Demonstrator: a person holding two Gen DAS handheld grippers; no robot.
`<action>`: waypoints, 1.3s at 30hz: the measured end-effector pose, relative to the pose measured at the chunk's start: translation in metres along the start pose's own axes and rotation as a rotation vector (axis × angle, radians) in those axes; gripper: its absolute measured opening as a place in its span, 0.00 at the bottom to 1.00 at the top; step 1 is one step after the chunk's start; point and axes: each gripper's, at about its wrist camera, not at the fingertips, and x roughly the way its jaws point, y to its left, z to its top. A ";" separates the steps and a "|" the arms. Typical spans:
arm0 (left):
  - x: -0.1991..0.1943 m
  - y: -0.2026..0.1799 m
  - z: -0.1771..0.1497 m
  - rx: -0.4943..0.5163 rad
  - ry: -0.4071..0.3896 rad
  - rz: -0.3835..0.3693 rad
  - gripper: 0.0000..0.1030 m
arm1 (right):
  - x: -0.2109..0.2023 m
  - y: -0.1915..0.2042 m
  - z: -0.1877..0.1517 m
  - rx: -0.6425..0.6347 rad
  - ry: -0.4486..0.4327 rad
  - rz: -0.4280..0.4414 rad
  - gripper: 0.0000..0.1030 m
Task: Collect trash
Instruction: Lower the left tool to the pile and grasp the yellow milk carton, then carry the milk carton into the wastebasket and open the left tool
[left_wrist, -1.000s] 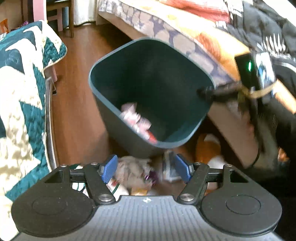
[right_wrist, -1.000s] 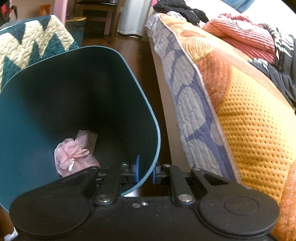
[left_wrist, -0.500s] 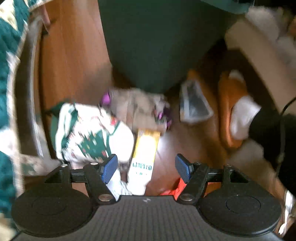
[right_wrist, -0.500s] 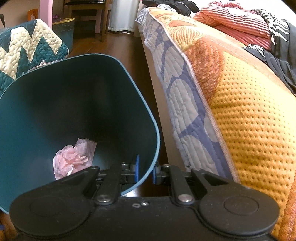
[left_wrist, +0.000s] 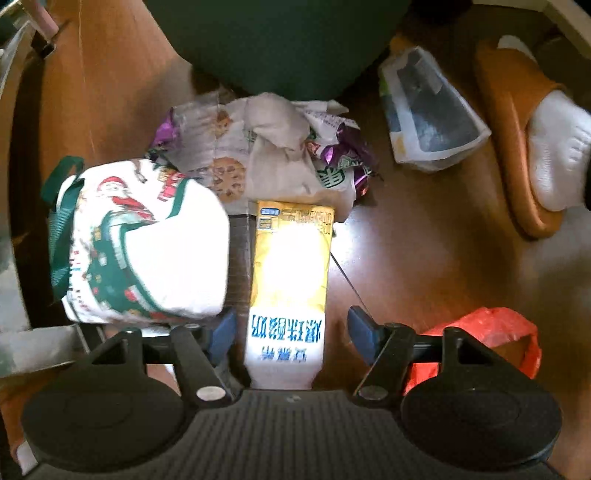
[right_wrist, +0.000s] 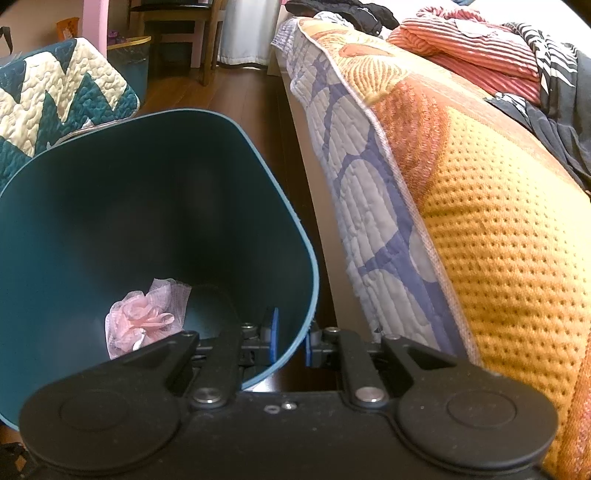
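Yellow milk carton (left_wrist: 290, 273) lies between spread left hand-held gripper (left_wrist: 290, 332); right hand-held gripper (right_wrist: 290, 338) pinches teal bin (right_wrist: 147, 206)

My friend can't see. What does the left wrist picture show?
The open left gripper sits around a yellow and white drink carton on the wooden floor. Crumpled wrappers, a Santa-print bag and a red plastic bag lie nearby.

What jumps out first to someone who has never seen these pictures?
A yellow-and-white milk carton lies on the wooden floor between the open left gripper's blue fingers, with crumpled wrappers piled beyond it. The right gripper pinches the rim of a teal trash bin holding a pink mesh flower.
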 end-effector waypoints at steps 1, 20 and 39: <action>0.005 -0.001 0.001 0.000 0.008 0.002 0.55 | -0.001 0.001 -0.001 -0.003 -0.002 0.000 0.12; -0.051 0.008 -0.007 -0.099 -0.060 -0.050 0.42 | -0.017 0.019 -0.009 -0.065 -0.031 -0.010 0.12; -0.270 0.027 0.003 -0.154 -0.347 -0.326 0.42 | -0.021 0.015 -0.012 -0.053 -0.019 0.025 0.12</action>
